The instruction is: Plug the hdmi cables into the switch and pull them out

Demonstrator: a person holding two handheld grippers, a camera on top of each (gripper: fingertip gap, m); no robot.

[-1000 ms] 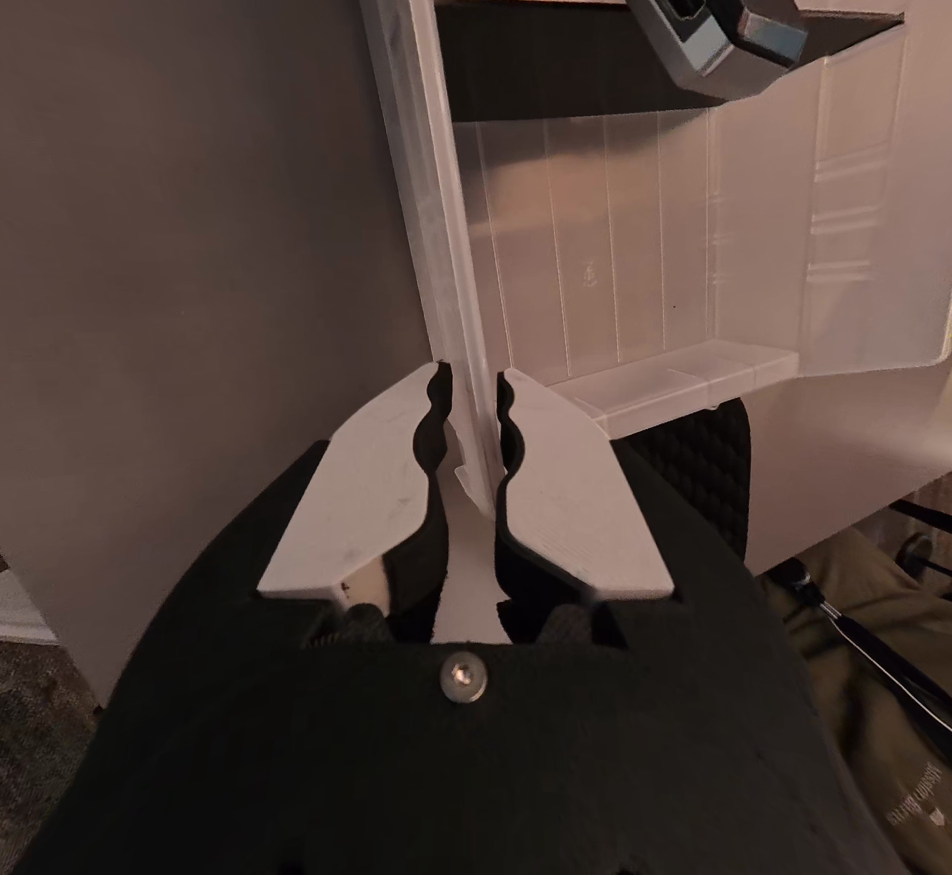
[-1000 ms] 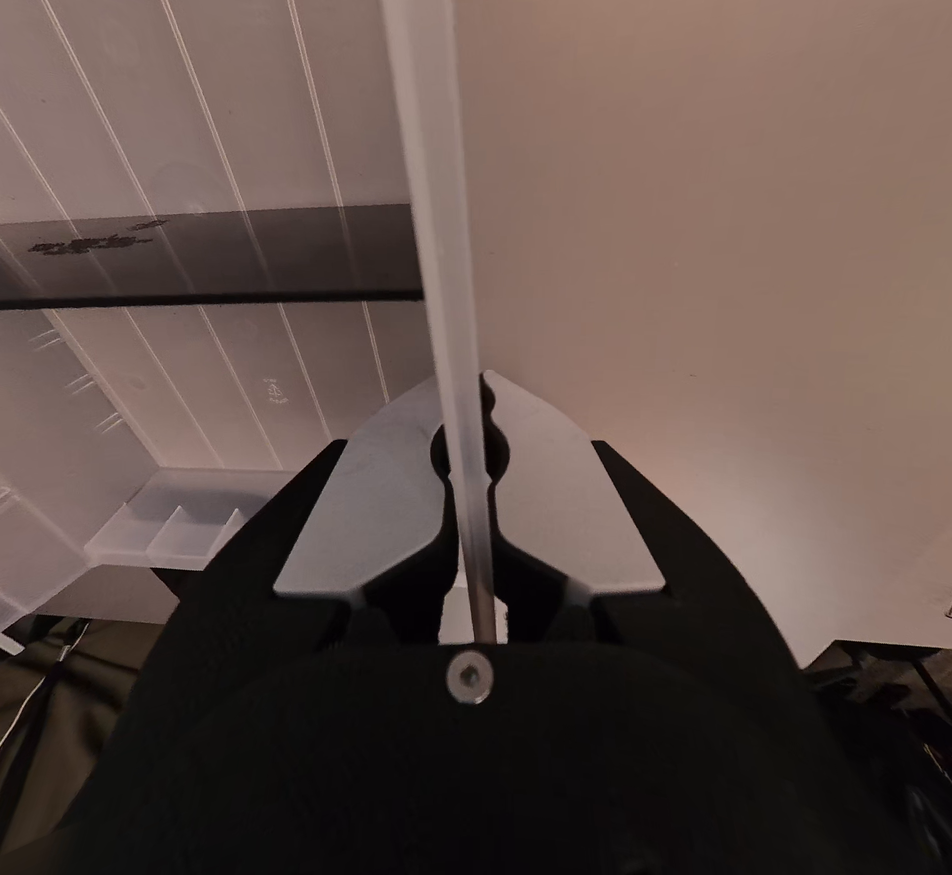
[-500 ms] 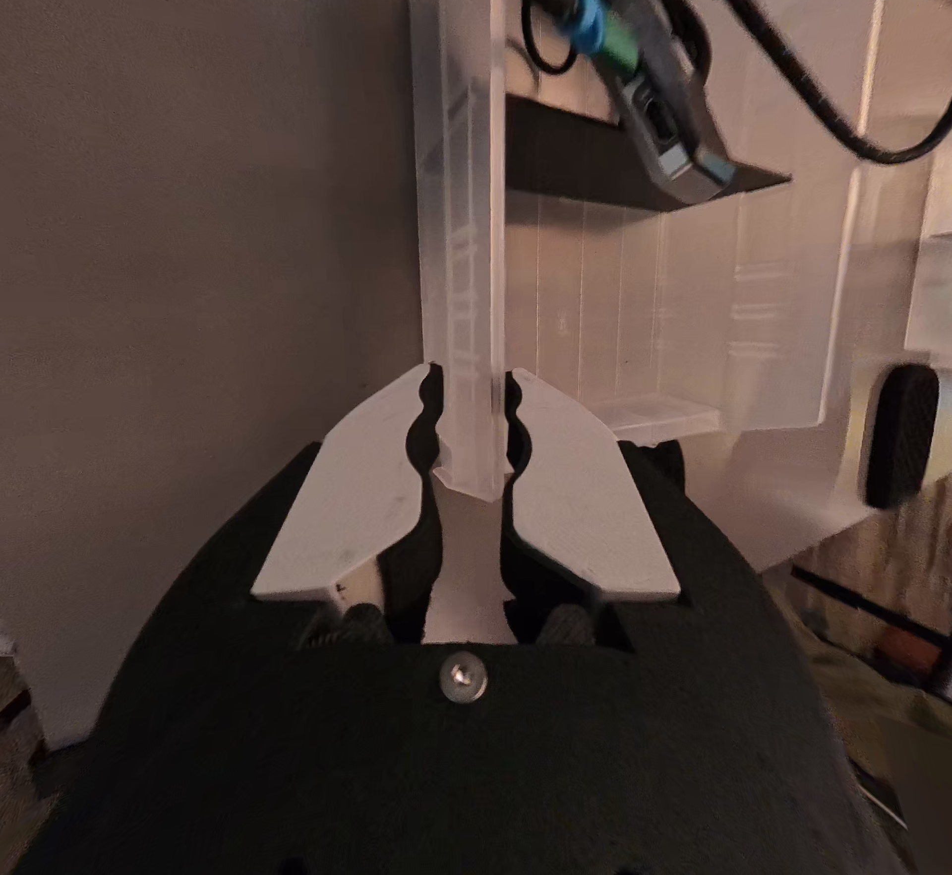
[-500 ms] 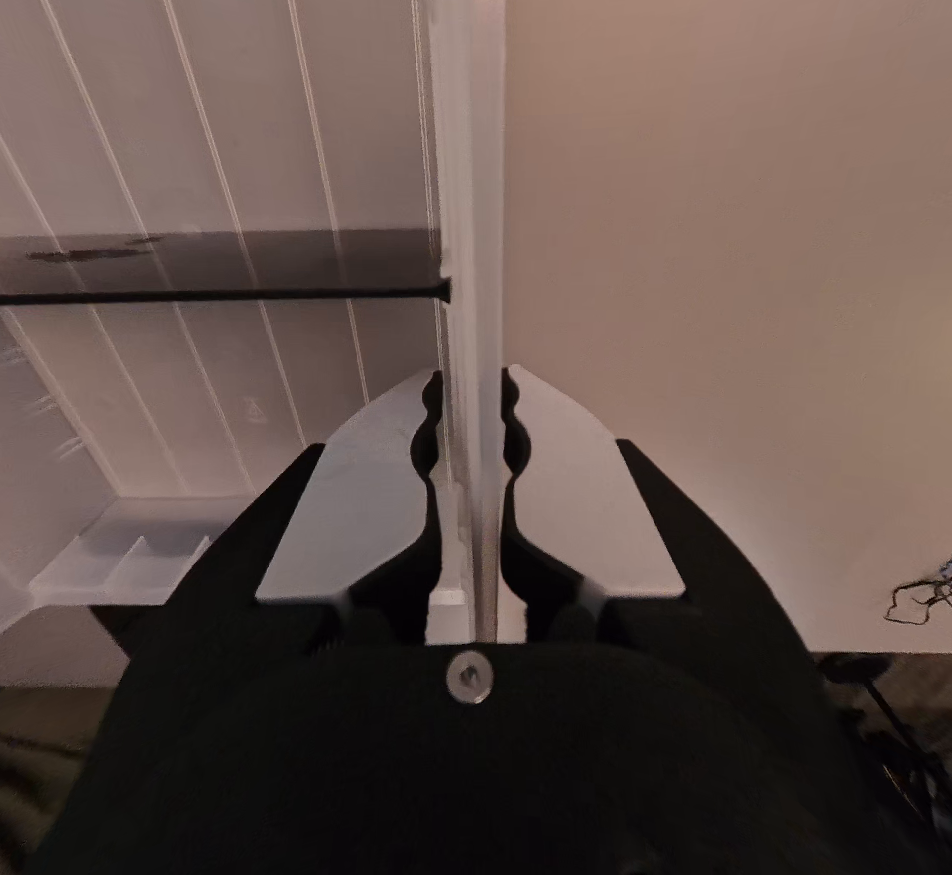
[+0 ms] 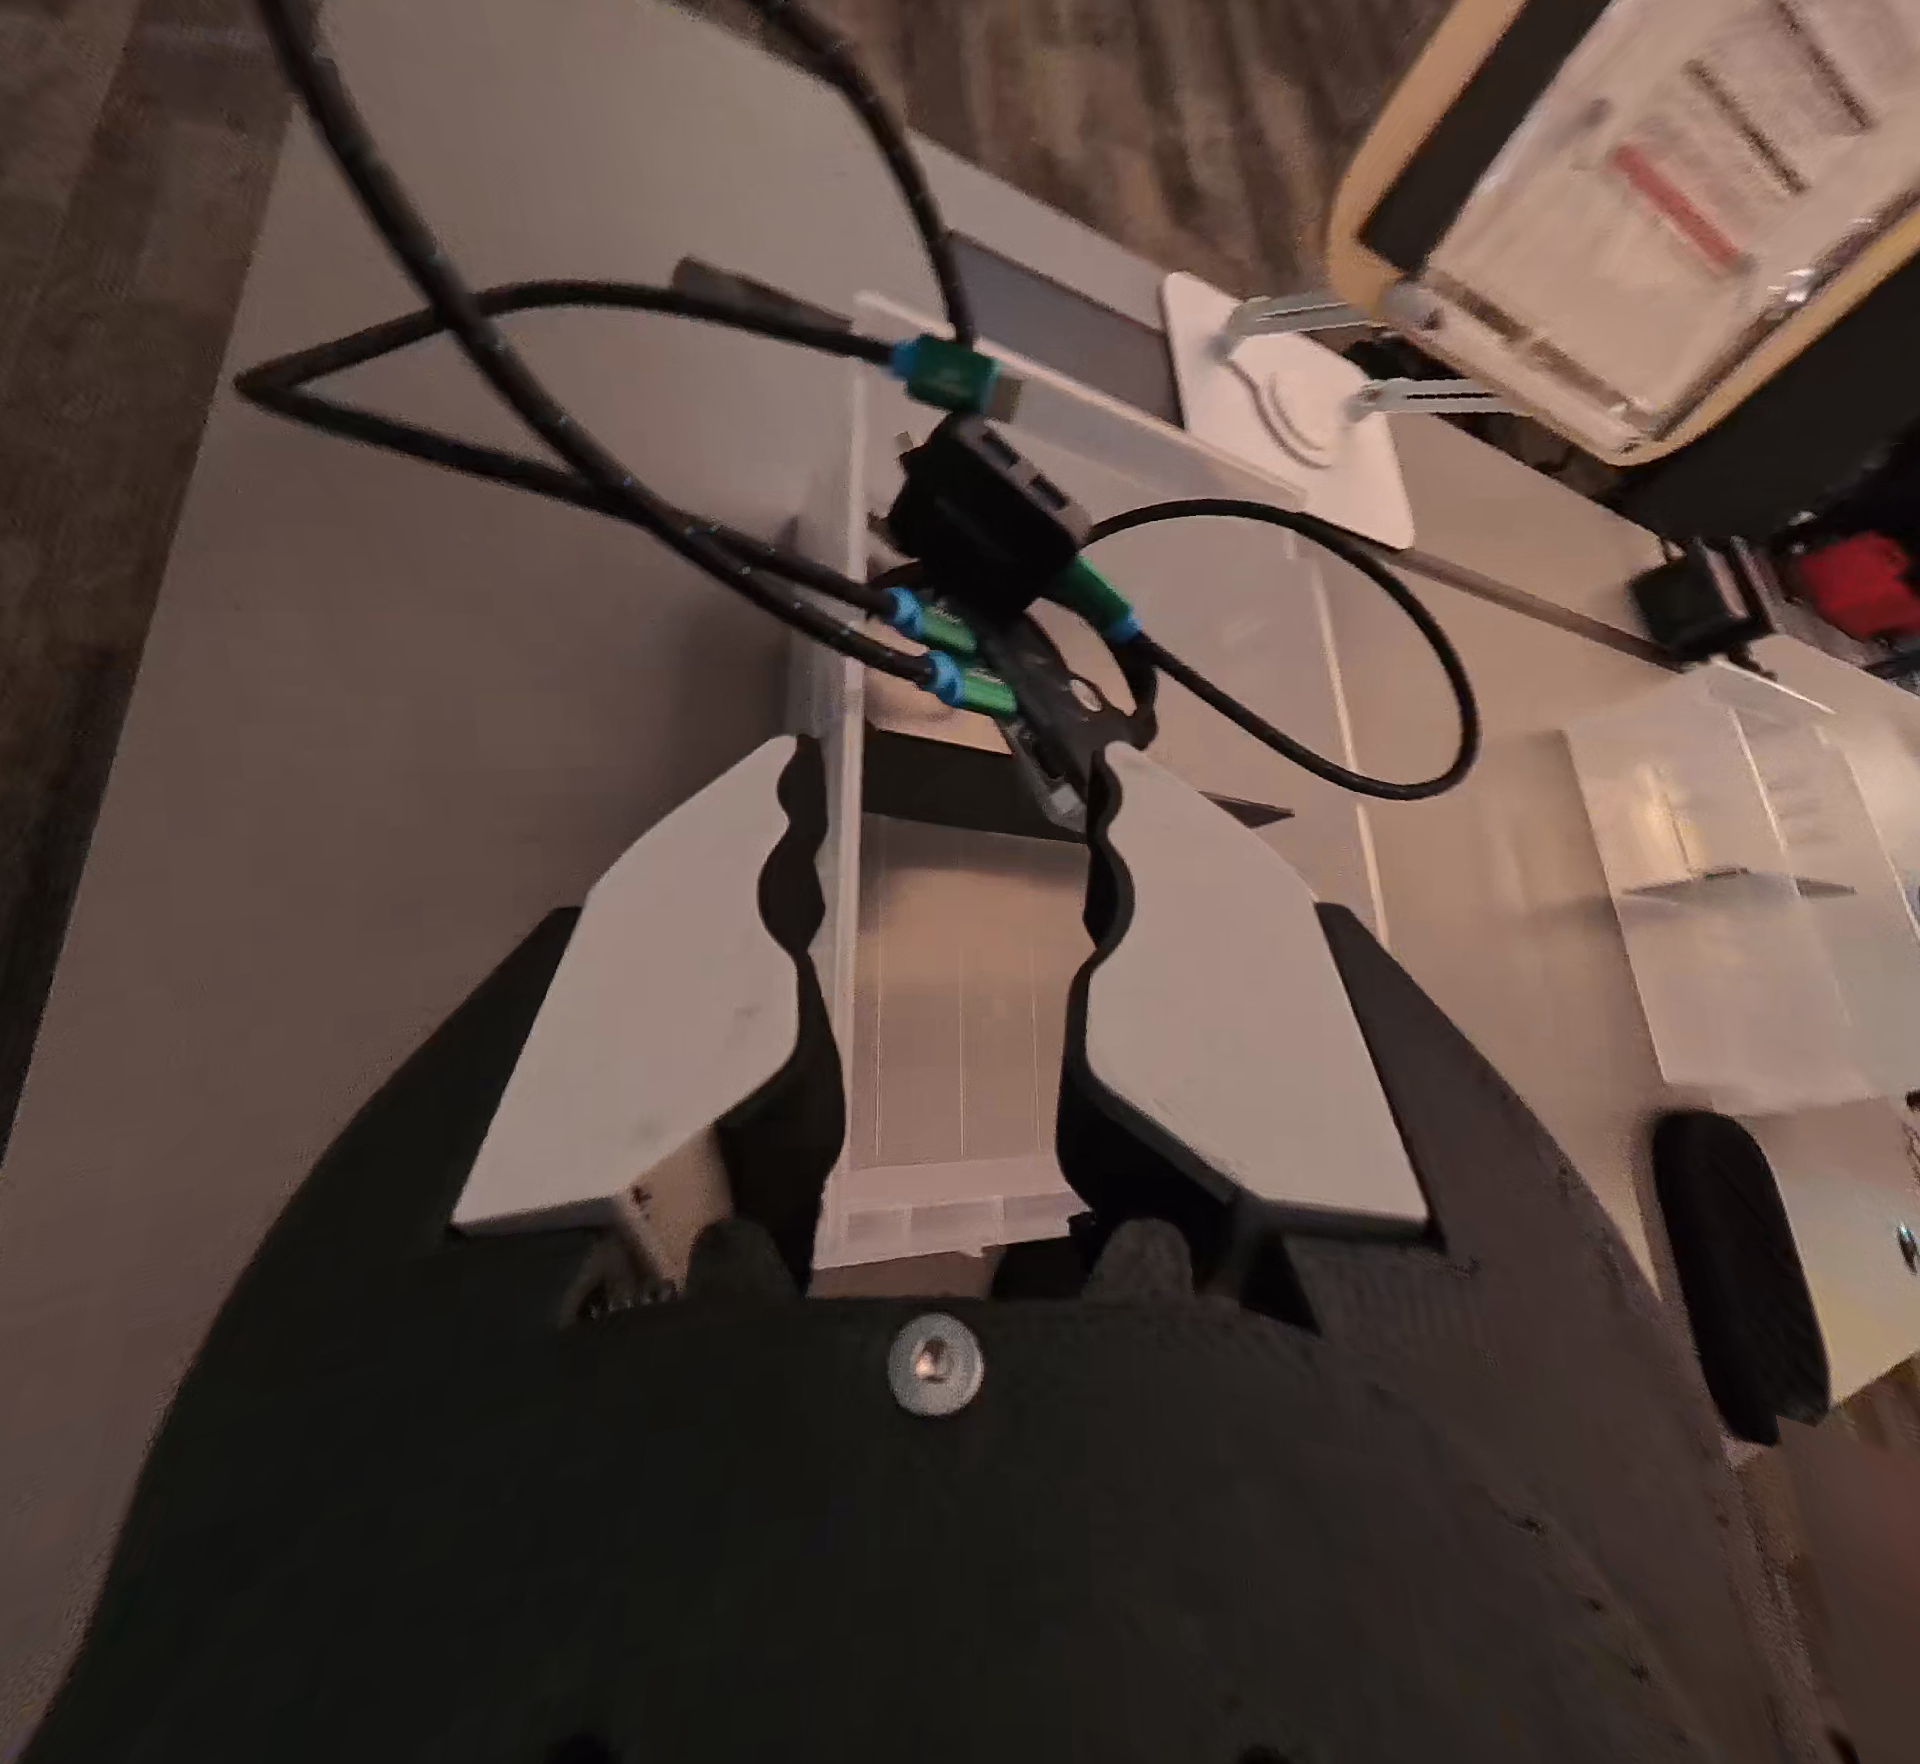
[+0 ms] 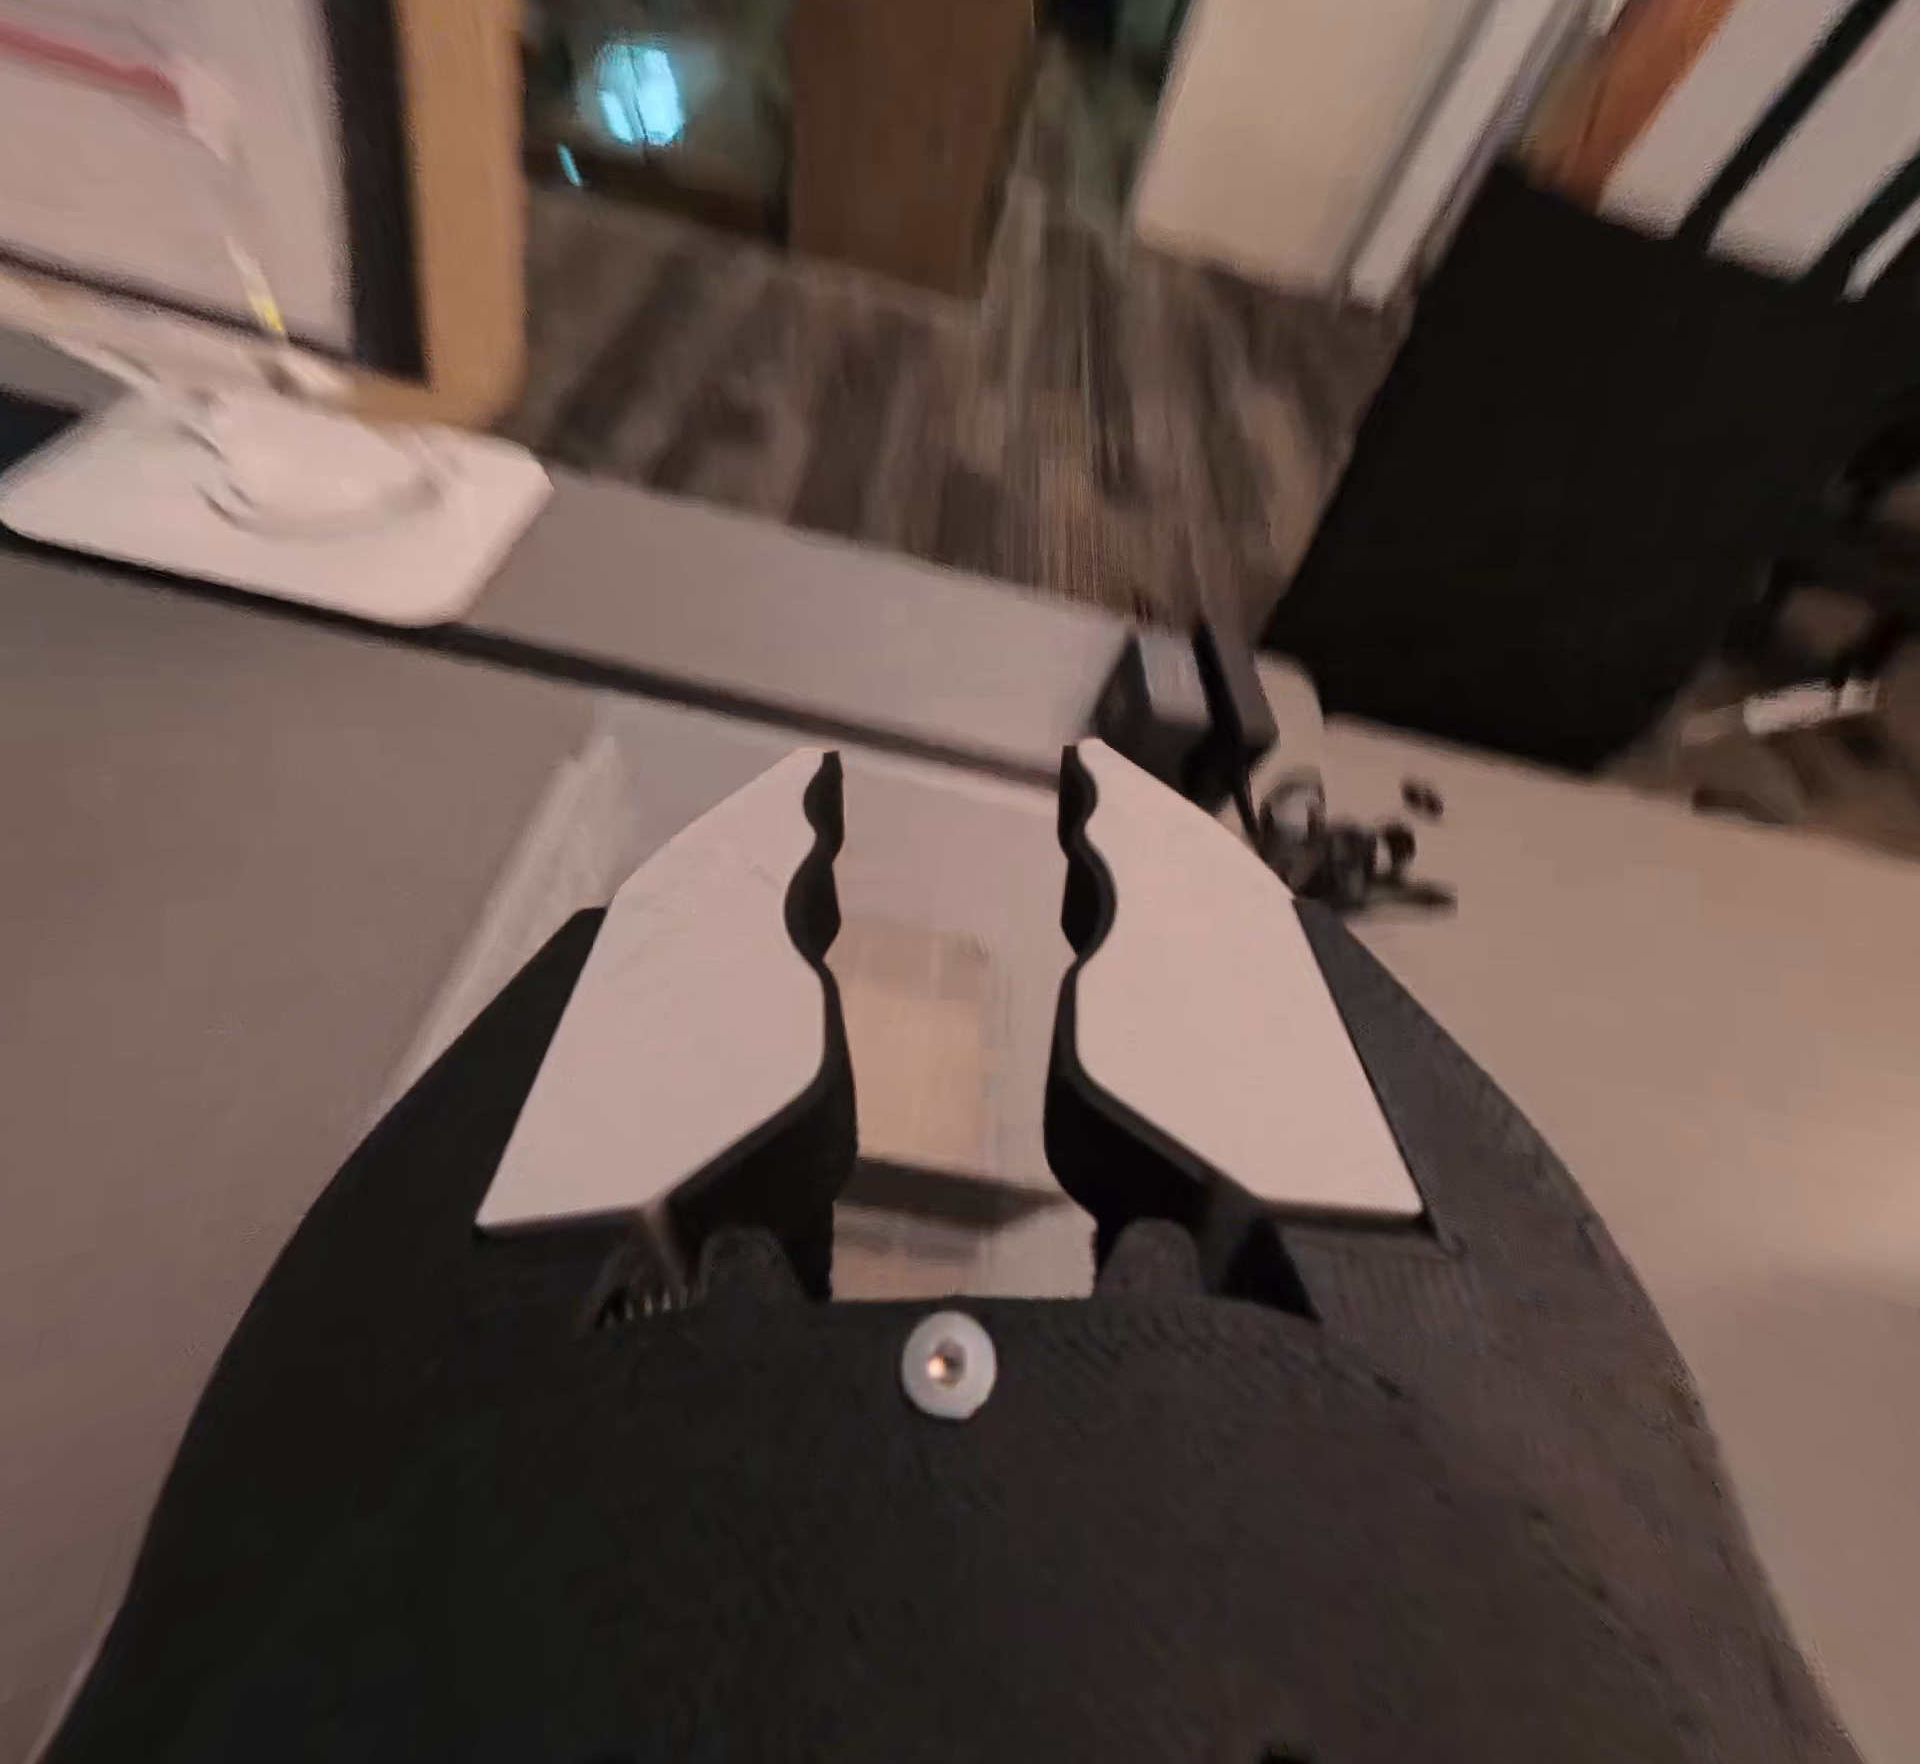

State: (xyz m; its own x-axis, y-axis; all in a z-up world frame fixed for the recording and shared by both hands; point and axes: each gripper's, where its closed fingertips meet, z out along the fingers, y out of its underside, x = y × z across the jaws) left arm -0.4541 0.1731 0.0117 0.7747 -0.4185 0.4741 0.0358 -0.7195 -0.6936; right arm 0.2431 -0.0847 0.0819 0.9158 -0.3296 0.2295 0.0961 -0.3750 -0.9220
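Observation:
In the left wrist view a clear plastic bin lies on the grey table. In it sit a black HDMI switch and a second grey-blue device. Black HDMI cables with green and blue plugs loop out of the bin to the left. Two plugs lie by the switch. Whether any is plugged in I cannot tell. My left gripper is open and empty over the bin's near end. My right gripper is open and empty over a clear blurred surface.
A white stand base and a wood-framed screen stand at the back. Another clear box sits to the right. A black power brick with tangled cord lies ahead of the right gripper. The table's far edge drops to the floor.
Both grippers were closed on the bin's side walls and have opened and let go. Both views have swung up from the bin to the table and room.

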